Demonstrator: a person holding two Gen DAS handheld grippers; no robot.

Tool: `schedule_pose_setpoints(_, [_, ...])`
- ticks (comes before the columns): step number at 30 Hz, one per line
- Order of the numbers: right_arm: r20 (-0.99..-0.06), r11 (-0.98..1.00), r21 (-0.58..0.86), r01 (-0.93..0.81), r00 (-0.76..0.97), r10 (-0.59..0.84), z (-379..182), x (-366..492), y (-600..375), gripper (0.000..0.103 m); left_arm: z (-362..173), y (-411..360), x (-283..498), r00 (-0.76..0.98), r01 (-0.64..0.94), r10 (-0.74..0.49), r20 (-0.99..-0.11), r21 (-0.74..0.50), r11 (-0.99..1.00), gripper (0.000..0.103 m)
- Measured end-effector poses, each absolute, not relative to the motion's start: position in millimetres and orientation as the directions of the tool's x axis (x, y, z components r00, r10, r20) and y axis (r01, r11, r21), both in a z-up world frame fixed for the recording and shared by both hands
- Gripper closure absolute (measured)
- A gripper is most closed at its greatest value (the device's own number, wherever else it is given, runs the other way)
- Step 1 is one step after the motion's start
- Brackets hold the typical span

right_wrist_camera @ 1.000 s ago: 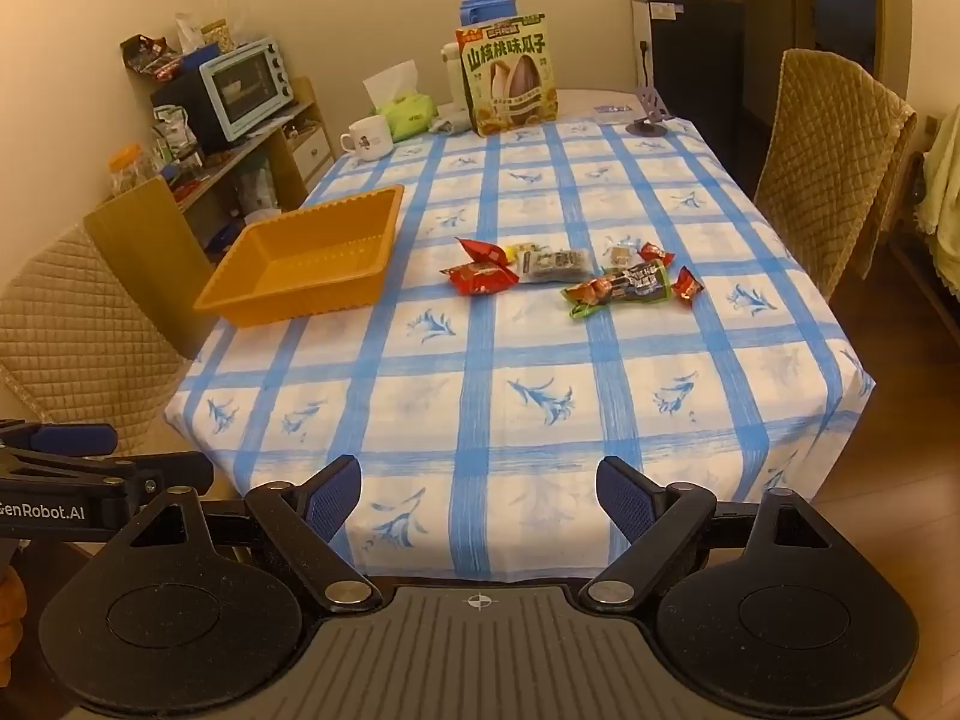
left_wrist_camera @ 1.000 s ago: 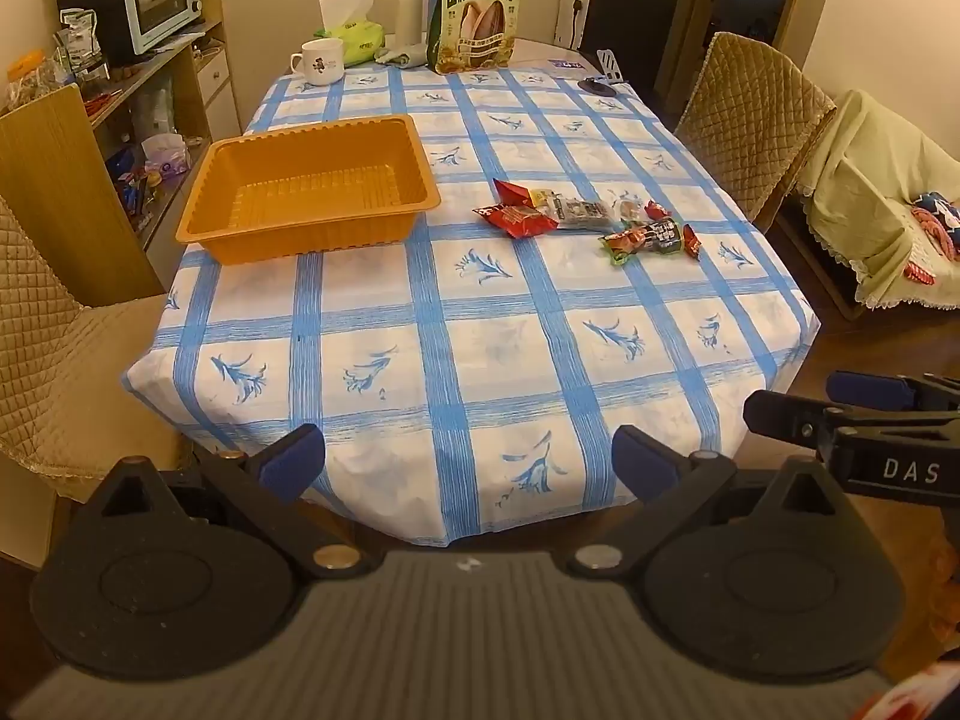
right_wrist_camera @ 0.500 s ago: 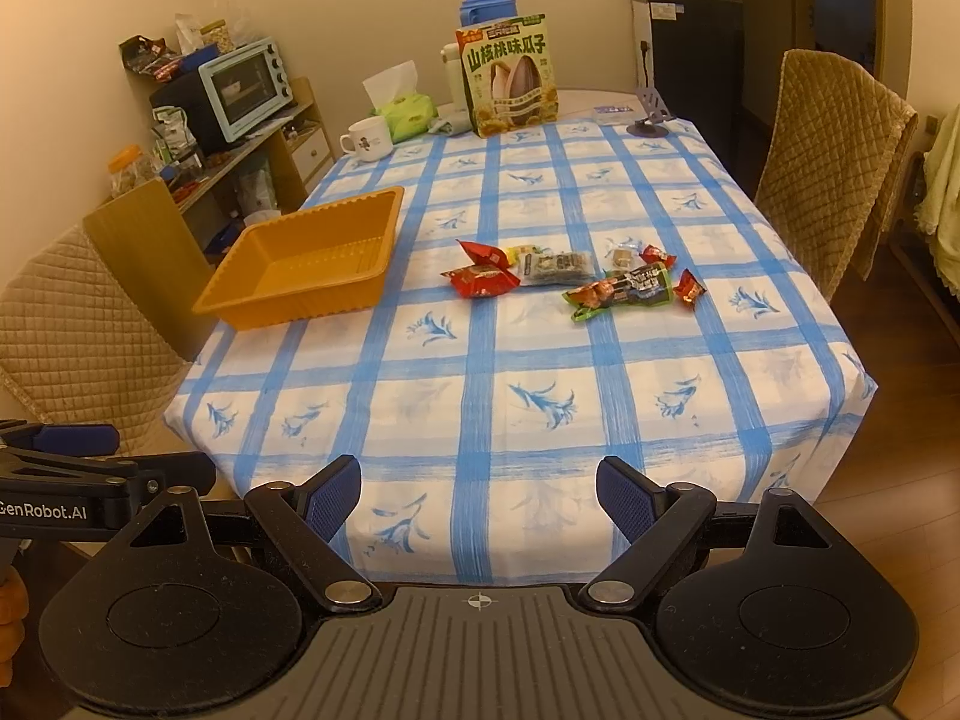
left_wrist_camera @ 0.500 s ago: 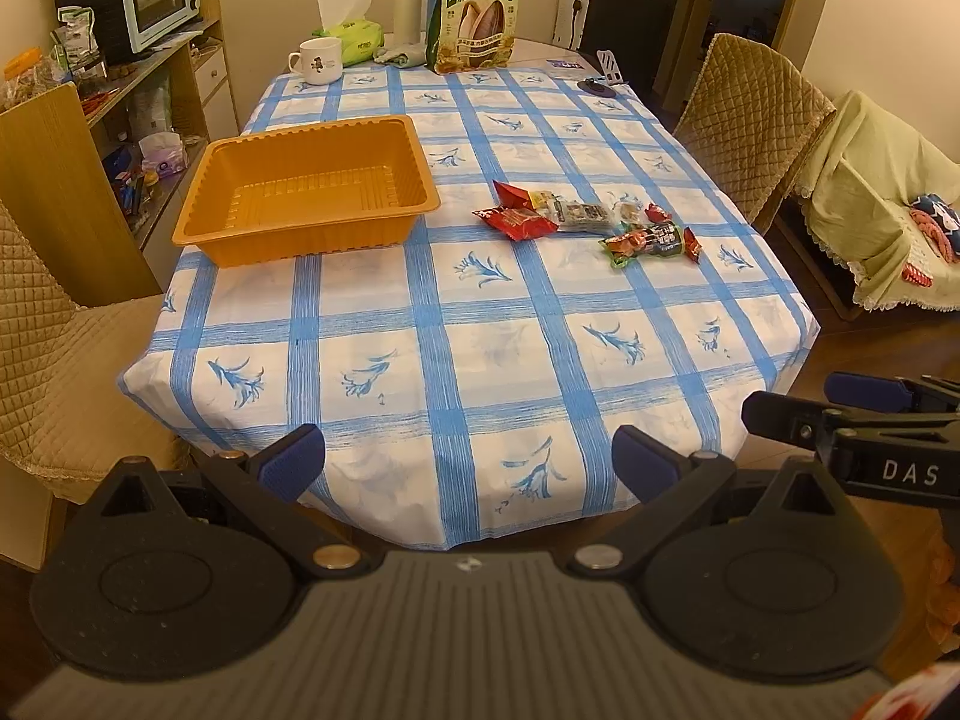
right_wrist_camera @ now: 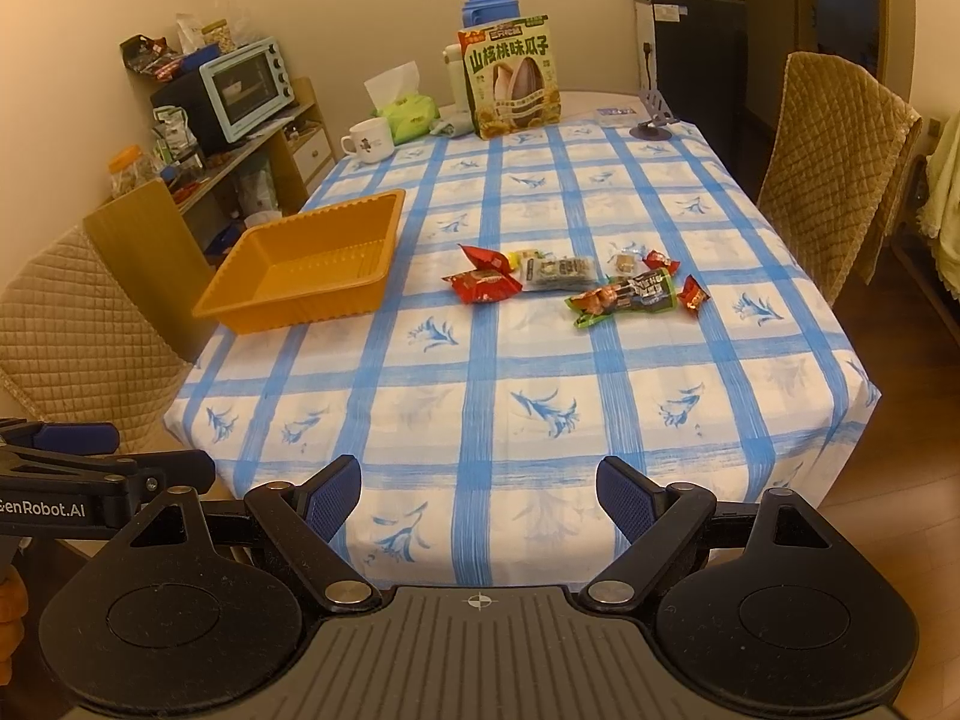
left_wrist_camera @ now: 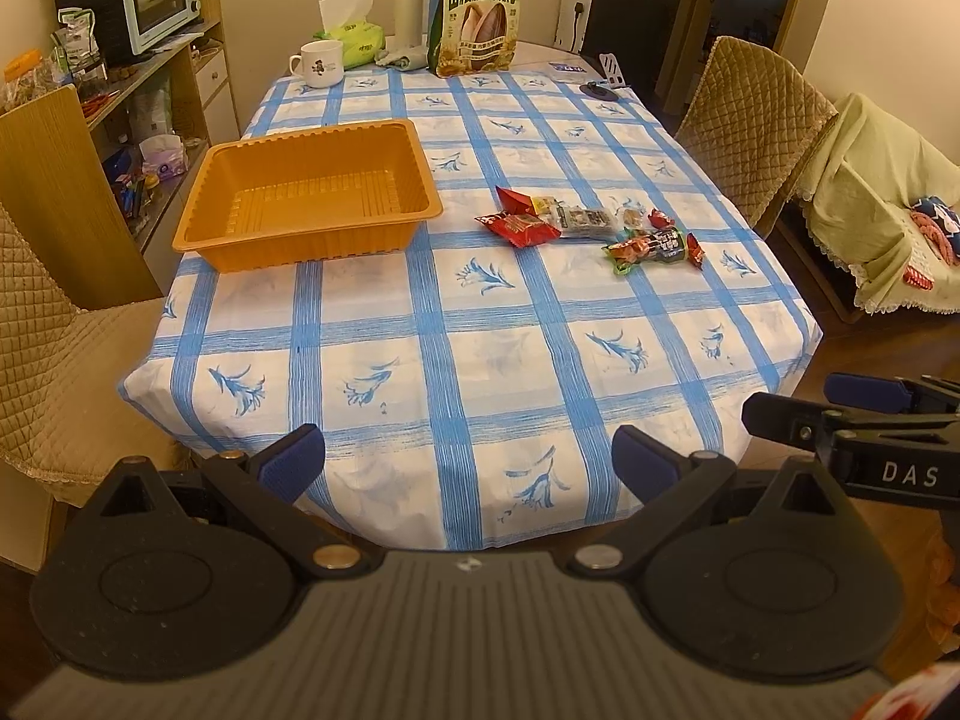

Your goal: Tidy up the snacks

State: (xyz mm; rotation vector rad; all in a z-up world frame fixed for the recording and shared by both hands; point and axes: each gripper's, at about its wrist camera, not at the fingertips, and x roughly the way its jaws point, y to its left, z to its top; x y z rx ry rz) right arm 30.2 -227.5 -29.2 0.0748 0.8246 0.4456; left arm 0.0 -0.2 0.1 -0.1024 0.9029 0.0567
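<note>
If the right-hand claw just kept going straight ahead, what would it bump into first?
Probably the tablecloth at the near edge of the table. The right gripper is open and aimed there; the snack packets lie farther on. Depth is uncertain.

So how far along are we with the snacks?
Nothing is done: the orange tray is empty. Nothing is in hand; the left gripper and right gripper are open, short of the table's near edge. All the snack packets lie loose on the tablecloth, right of the tray.

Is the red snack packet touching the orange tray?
Apart. The right wrist view shows bare tablecloth between the red snack packet and the orange tray; the left wrist view shows the same gap.
</note>
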Motion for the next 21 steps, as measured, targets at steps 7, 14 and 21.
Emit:
schedule_pose_setpoints(7, [-0.693, 0.905, 0.236, -0.354, 0.592, 0.411, -30.5, 32.0, -227.0, 0.018, 0.1, -0.1, 0.1, 0.617, -0.093, 0.006, -0.787, -0.066, 0.994, 0.001])
schedule_pose_setpoints(14, [-0.694, 0.905, 0.236, -0.355, 0.591, 0.412, -30.0, 31.6, -225.1, 0.018, 0.3, -0.1, 0.0, 0.618, -0.093, 0.005, -0.786, -0.066, 0.993, 0.001])
schedule_pose_setpoints(21, [-0.694, 0.905, 0.236, -0.353, 0.591, 0.411, -29.8, 31.9, -224.7, 0.018, 0.3, 0.1, 0.0, 0.617, -0.093, 0.005, -0.787, -0.067, 0.993, 0.001])
